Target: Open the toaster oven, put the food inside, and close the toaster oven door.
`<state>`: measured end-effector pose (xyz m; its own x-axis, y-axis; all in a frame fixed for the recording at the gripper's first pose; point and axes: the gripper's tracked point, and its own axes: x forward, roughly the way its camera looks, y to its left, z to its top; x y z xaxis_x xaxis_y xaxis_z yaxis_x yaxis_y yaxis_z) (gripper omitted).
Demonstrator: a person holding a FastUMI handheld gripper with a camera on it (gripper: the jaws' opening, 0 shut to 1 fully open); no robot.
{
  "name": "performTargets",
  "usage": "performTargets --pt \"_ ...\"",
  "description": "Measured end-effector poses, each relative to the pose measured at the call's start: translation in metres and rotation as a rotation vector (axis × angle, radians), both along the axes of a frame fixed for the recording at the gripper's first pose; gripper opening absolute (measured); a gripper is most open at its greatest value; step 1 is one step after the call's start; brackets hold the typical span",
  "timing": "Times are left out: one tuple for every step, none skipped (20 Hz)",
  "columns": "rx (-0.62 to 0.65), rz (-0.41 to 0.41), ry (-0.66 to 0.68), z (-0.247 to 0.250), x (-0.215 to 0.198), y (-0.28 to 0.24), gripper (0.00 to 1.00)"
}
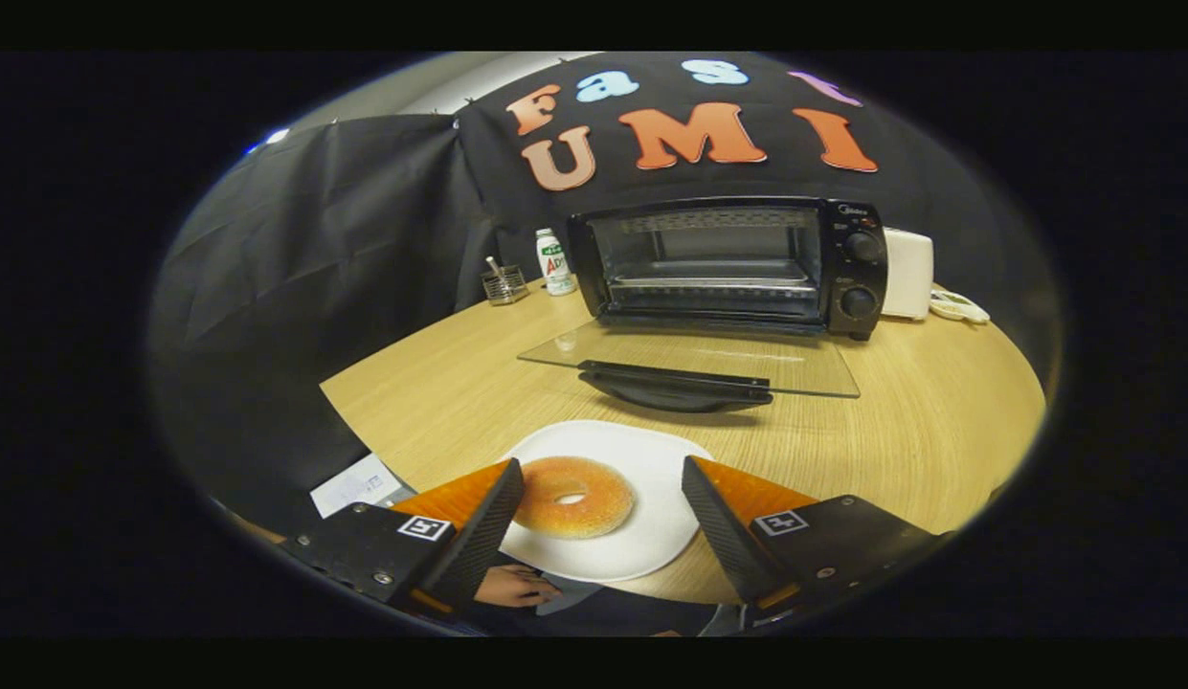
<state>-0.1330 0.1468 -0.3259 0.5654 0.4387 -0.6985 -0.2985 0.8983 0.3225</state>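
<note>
Bagel (572, 496) lies between the open claw (601, 512) fingers.

We saw a dim booth with soft overhead light pooling on the wooden table (440, 383). Glare streaked the toaster oven's glass door (689, 359). Fisheye bending curved the edges, where focus softened and darkened.

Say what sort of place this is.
Likely a staged kitchen booth: a toaster oven with its door open on a wooden table, and a bagel on a plate between the open tool fingers.
</note>
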Motion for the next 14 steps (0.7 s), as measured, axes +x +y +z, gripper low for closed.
performTargets --pt "0.002 0.003 -0.003 0.001 0.000 0.001 0.99" --pt "0.004 0.007 -0.003 0.001 0.000 0.004 0.99" --pt "0.000 0.018 0.001 0.001 -0.001 0.005 0.99" --pt "-0.005 0.024 -0.004 0.002 -0.002 0.005 0.99" --pt "-0.014 0.034 -0.009 0.004 -0.003 0.007 0.98" --pt "-0.018 0.046 -0.012 0.005 -0.003 0.009 0.98" --pt "-0.018 0.062 -0.013 0.005 -0.007 0.012 0.96" --pt "-0.010 0.075 -0.008 0.005 -0.010 0.016 0.95" --pt "-0.001 0.089 -0.004 0.004 -0.013 0.020 0.93" --pt "0.006 0.102 0.003 0.004 -0.015 0.023 0.91" --pt "0.014 0.115 0.009 0.003 -0.018 0.027 0.88" --pt "0.026 0.120 0.016 0.004 -0.019 0.031 0.83" --pt "0.038 0.123 0.023 0.005 -0.021 0.033 0.78" --pt "0.051 0.120 0.028 0.006 -0.021 0.035 0.70"
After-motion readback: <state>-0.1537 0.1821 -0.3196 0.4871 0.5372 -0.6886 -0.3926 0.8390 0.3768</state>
